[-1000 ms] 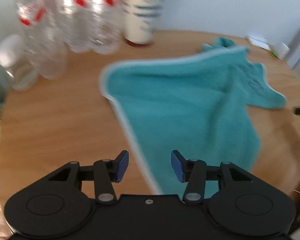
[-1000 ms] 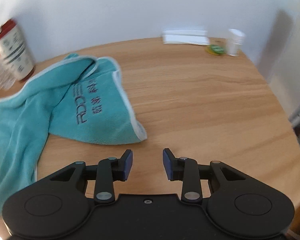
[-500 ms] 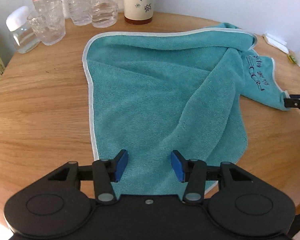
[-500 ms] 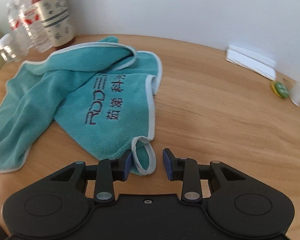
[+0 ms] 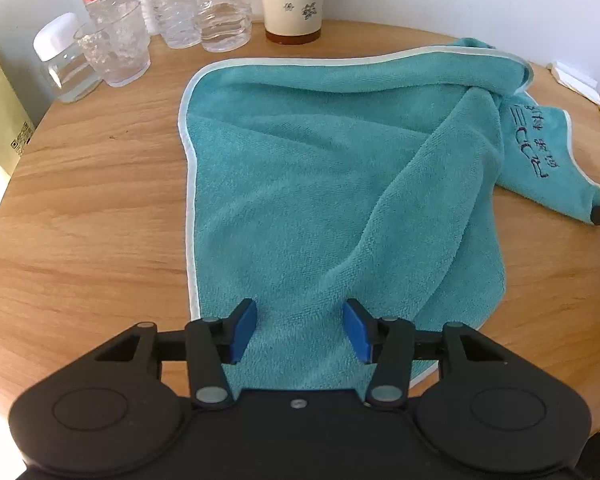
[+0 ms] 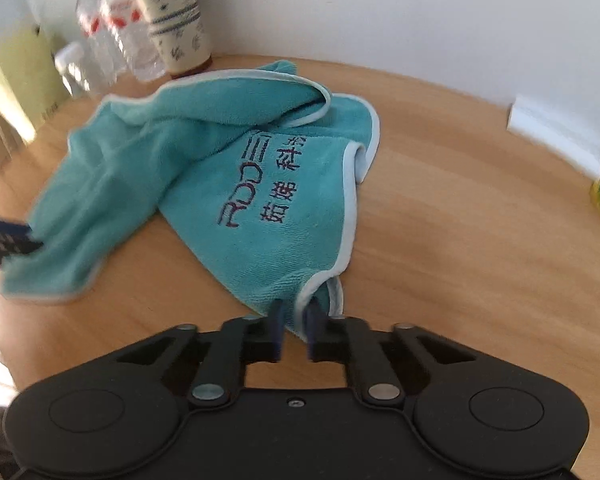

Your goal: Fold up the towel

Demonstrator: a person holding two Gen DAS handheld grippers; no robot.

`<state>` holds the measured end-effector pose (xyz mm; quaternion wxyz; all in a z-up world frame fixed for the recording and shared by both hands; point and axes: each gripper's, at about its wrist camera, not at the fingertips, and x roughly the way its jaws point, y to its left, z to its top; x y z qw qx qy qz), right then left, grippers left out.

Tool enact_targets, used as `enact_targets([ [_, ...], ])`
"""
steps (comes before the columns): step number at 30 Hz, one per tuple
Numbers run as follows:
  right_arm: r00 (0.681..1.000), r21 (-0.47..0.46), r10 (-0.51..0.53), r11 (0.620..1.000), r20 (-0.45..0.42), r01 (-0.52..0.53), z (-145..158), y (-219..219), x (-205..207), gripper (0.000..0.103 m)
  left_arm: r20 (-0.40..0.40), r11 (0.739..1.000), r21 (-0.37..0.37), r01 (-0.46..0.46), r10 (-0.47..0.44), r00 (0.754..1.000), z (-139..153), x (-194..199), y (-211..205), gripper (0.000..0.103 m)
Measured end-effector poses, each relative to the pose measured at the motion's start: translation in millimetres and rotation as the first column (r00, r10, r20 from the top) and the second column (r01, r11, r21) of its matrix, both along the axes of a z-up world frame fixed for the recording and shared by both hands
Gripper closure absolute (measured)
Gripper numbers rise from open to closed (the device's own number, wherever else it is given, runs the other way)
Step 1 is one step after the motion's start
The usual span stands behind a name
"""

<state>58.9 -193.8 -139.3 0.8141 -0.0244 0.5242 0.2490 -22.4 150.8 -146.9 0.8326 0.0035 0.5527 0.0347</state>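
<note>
Your left gripper [image 5: 299,330] sits wide apart over the near edge of the rumpled teal towel [image 5: 320,184] on the wooden table [image 5: 84,208]; bottles [image 5: 204,4] stand behind.

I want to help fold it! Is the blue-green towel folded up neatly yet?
Not yet. The towel lies mostly spread on the table, rumpled, one end flopped over. The right gripper pinches a corner.

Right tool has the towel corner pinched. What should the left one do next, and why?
Probably close the left tool on the towel edge beneath it. Its blue fingers stand open, straddling the near hem, while the right tool is shut on the lettered corner. The towel lies rumpled, so both corners seem needed to spread it.
</note>
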Motion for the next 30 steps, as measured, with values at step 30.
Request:
enact_targets([
  [30,0.996,0.038,-0.035,0.999,-0.088,0.038,74,-107,-43,0.061,0.036,0.989,0.149,0.022,-0.027,0.999,37,10,-2,0.046],
])
